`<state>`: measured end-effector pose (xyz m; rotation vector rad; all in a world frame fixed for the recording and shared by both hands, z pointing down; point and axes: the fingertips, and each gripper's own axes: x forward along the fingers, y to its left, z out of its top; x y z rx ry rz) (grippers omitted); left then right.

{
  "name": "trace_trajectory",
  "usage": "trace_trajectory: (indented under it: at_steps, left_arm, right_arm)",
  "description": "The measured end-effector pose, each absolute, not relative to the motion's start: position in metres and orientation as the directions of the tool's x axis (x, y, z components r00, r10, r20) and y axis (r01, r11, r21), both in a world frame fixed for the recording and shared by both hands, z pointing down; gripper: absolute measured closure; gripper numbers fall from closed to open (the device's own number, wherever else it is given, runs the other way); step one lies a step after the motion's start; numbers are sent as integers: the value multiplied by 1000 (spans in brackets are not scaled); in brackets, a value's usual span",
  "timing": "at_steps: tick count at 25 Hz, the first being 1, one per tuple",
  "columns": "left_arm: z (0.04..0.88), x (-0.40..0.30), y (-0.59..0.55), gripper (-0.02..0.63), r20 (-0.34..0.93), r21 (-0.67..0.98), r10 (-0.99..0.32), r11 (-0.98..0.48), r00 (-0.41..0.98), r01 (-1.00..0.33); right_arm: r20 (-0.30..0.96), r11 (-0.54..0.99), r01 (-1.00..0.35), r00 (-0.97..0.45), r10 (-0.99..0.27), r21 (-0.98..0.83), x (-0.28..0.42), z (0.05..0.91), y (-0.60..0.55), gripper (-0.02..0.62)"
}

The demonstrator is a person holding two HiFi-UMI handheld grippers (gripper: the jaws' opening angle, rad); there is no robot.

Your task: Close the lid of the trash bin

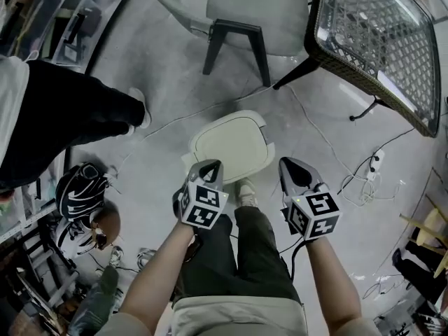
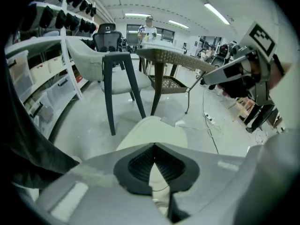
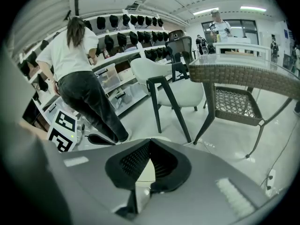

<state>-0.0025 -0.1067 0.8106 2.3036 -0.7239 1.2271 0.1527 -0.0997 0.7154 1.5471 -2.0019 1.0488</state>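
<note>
trash bin [image 1: 231, 145] on floor [image 1: 161, 82], middle | chair [image 1: 252, 9] behind it | table [image 1: 378, 40] back right | person [image 1: 63, 117] left | left gripper [image 1: 210, 166] and right gripper [image 1: 290, 163] — side by side, just before bin

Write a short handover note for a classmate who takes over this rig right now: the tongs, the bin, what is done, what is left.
Left tongs: shut, empty, over the near left part of the bin.
Right tongs: shut, empty, beside the bin's near right corner.
Bin: on the floor, between the person's foot and the chair.
Done: the lid looks flat down.
Left: check that it sits flush, then draw both tongs away.
</note>
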Motion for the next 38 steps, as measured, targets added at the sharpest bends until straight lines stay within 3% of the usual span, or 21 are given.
trace_trajectory:
  at_steps: [10,20,38]
  left_arm:
    - [611,-18,-141,603,722,113,-406,-730,561,-674]
    - [416,-58,-150,603,559,-77,-589,-738,584,-671]
    - [204,-102,-88,603,283,-194,-709,-701,645,-686]
  right_arm:
    - [606,218,-923,-375,-702,-318,135,527,-102,592]
    - [421,285,-924,-371,-828,-254,108,346,-89,592]
    - [129,437,-889,-454,-882,-140,47,133,-49,592]
